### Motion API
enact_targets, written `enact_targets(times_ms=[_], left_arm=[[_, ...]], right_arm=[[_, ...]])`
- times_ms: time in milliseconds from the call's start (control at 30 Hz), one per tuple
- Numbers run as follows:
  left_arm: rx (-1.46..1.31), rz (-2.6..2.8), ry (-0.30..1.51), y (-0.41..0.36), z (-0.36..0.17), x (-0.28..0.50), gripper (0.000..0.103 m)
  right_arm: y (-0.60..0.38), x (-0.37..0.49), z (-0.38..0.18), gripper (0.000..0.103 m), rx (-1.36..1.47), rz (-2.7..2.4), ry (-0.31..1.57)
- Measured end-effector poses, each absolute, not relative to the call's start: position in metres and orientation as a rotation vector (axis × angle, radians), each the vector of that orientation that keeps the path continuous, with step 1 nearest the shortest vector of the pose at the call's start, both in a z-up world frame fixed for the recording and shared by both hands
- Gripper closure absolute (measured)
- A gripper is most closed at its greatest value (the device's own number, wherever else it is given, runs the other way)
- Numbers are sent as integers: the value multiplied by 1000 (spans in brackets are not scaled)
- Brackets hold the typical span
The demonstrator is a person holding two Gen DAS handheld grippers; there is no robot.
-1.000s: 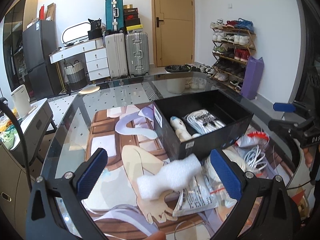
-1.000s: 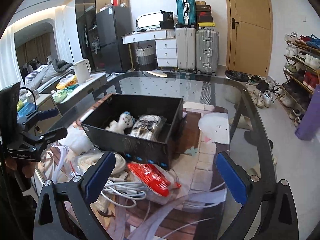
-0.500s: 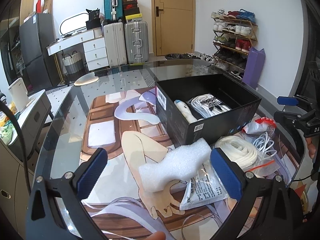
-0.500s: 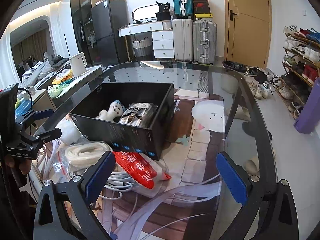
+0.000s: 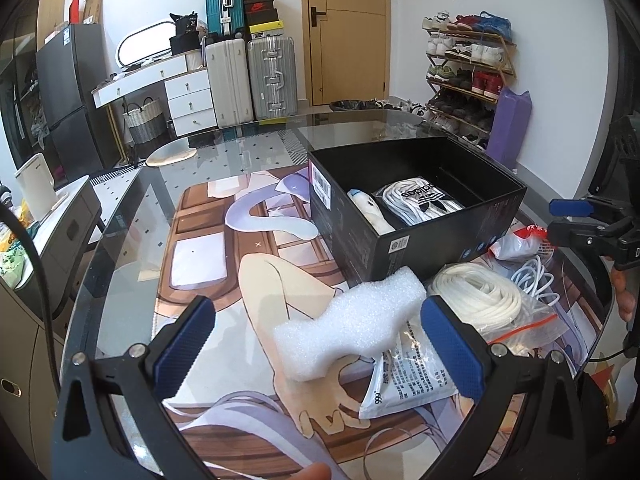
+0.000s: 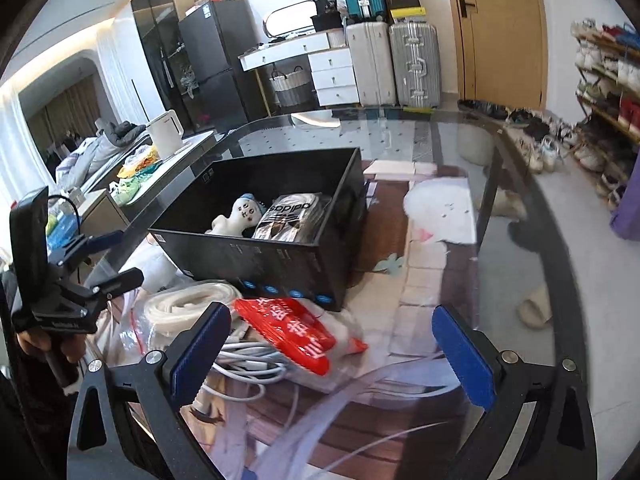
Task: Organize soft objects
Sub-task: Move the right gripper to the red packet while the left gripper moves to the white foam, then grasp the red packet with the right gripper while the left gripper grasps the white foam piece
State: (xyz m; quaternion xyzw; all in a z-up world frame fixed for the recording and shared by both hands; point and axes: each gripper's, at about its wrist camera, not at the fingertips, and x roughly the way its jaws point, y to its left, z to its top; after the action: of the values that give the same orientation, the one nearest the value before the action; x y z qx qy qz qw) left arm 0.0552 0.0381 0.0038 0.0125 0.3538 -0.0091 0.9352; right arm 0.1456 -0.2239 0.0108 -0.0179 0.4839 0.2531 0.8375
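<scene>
Left wrist view: the left gripper [image 5: 318, 344] is seen with its blue-padded fingers [image 5: 185, 347] spread wide, and nothing is held between them. A white foam block [image 5: 349, 322] is seen lying on the glass table [image 5: 132, 216] between the fingers, nearer the right one, though contact with that pad cannot be judged. Part of a printed white packet [image 5: 408, 380] is covered by the block. Just behind it a black box [image 5: 416, 212] is placed, open at the top, in which a white doll [image 5: 370, 212] and a bagged Adidas garment [image 5: 420, 200] are laid side by side. To the right of the block a bagged coil of white rope [image 5: 478, 294] is found, with white cables [image 5: 536, 276] beyond it. The right gripper [image 5: 580, 220] is seen at the frame's right edge, near the box. Right wrist view: the right gripper [image 6: 328, 356] is likewise shown wide open and empty, held over the table edge. A red-and-white packet [image 6: 296, 332] is seen lying on the cables [image 6: 248, 368] just in front of the box [image 6: 272, 256], beside the rope [image 6: 192, 304]. The doll [image 6: 238, 218] and garment [image 6: 294, 220] are visible inside the box. The left gripper [image 6: 104, 260] is seen at the left.
</scene>
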Motion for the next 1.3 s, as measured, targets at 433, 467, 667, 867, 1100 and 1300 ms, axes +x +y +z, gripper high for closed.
enact_targets(times_ms=[433, 467, 667, 867, 1100, 1300], left_arm=[[25, -16, 726, 39, 2, 56, 0], [25, -17, 726, 39, 2, 56, 0], [25, -15, 728, 39, 1, 56, 0], [25, -15, 729, 39, 1, 56, 0], [25, -17, 730, 39, 0, 55, 0], [22, -18, 730, 39, -1, 56, 0]], right_arm=[[-216, 155, -15, 1, 95, 497, 1129], [-215, 155, -16, 1, 100, 499, 1133], [-211, 155, -24, 10, 109, 486, 1155], [-211, 156, -27, 25, 126, 489, 1168], [-207, 152, -21, 44, 70, 510, 1143], [-209, 148, -6, 46, 38, 527, 1096]])
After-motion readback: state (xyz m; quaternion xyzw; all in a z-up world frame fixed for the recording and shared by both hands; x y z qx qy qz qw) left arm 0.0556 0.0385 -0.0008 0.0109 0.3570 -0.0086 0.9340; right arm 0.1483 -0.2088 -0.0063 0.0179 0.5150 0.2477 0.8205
